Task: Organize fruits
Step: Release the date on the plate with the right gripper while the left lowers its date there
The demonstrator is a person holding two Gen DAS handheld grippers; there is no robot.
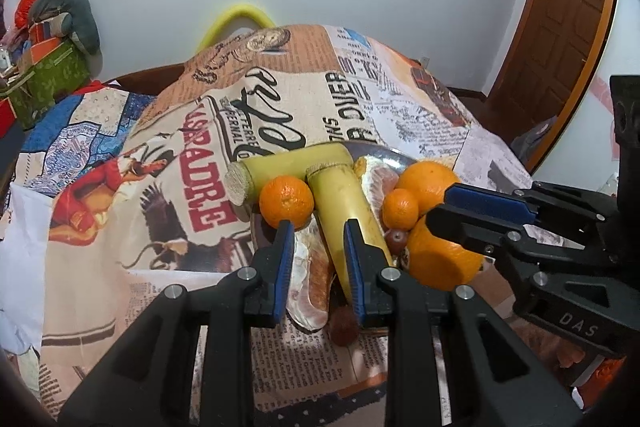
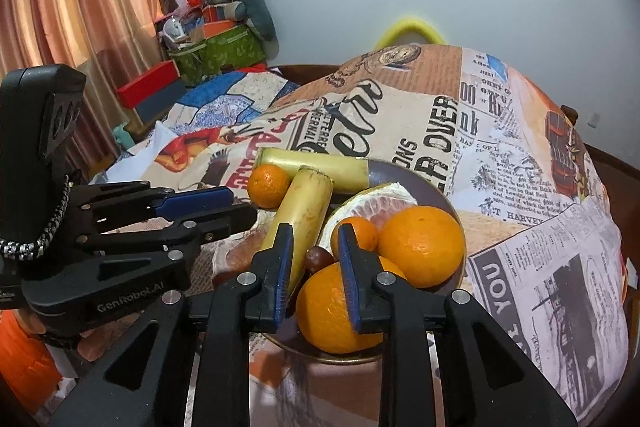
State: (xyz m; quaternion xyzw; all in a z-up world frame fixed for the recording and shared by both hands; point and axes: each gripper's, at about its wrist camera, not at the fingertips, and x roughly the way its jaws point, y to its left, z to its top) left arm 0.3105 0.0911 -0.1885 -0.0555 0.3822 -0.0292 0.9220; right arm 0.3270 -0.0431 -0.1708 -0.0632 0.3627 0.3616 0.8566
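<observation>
- Fruits are piled on a dark plate [image 2: 448,195] that sits on a worktop covered by a newspaper-print cloth [image 2: 520,163].
- Left gripper [image 1: 316,227]: jaws stand moderately open and empty. The tips sit just at the near edge of the pile, above a peeled citrus segment [image 1: 312,275].
- Right gripper [image 2: 314,231]: jaws stand moderately open and empty, poised over the near large orange [image 2: 332,311], with a small dark round fruit [image 2: 318,257] visible between them.
- Near yellow cane-like piece [image 1: 348,211]: its long axis runs away from both grippers, roughly in line with the fingers. It lies just right of the left gripper's centre line, with its near end hidden behind the right-hand finger.
- Small mandarin [image 1: 286,201] sits just beyond the left gripper's left fingertip; contact cannot be confirmed.
- Second large orange [image 2: 422,245], a small mandarin [image 2: 360,233] and a cut pomelo [image 2: 376,205] occupy the right side of the plate.
- Far yellow piece [image 2: 316,163] lies crosswise at the back rim.
- Judgement: the left gripper is nearer the cane piece, the right nearer the oranges.
</observation>
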